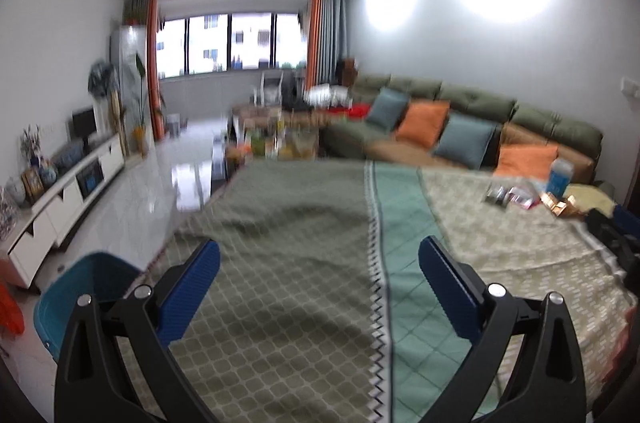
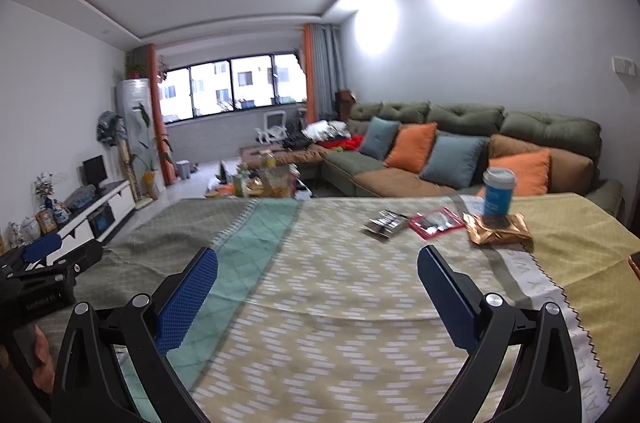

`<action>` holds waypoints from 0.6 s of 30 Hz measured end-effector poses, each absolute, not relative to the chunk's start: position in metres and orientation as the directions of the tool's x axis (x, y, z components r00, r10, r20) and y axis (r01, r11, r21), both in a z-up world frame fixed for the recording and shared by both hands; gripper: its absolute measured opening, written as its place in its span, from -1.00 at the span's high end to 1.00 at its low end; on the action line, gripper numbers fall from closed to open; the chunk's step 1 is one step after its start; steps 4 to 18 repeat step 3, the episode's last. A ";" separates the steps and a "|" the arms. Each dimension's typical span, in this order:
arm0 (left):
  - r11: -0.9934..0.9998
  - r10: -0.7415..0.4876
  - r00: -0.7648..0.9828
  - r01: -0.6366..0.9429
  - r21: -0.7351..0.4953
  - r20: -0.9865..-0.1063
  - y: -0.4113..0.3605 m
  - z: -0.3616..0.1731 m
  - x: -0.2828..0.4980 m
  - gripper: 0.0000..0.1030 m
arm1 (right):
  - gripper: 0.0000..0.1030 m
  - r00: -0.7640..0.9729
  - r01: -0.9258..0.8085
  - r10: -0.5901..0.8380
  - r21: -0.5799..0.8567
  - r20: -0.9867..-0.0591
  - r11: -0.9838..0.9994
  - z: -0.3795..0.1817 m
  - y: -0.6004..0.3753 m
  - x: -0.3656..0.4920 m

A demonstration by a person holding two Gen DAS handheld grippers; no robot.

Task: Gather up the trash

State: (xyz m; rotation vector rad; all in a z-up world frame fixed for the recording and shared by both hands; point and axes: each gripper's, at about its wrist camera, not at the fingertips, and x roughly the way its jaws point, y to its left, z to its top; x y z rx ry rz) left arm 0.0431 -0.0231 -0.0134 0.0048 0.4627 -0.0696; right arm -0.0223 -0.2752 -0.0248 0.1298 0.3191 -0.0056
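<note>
Clearly the trash lies at the table's far right on the patterned cloth (image 2: 340,287) — a light, crinkly gold wrapper (image 2: 500,229) pinned under a tippable blue paper cup (image 2: 498,192), best pinched at a free edge — while the left gripper (image 1: 319,283) and right gripper (image 2: 318,287) gape empty.

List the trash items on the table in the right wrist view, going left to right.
Silver wrapper → red packet → gold foil bag. The blue cup stands on the gold bag, so it has no separate place in the order.
</note>
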 end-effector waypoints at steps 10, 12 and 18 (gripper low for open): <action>0.998 -0.050 0.835 0.056 -0.006 -0.549 -0.017 -0.021 0.078 -0.94 | -0.93 0.912 0.077 -0.018 0.128 -0.409 0.989 -0.031 -0.301 -0.005; 0.998 -0.050 0.835 0.056 -0.006 -0.549 -0.017 -0.021 0.078 -0.94 | -0.93 0.912 0.077 -0.018 0.128 -0.409 0.989 -0.031 -0.301 -0.005; 0.998 -0.050 0.835 0.056 -0.006 -0.549 -0.017 -0.021 0.078 -0.94 | -0.93 0.912 0.077 -0.018 0.128 -0.409 0.989 -0.031 -0.301 -0.005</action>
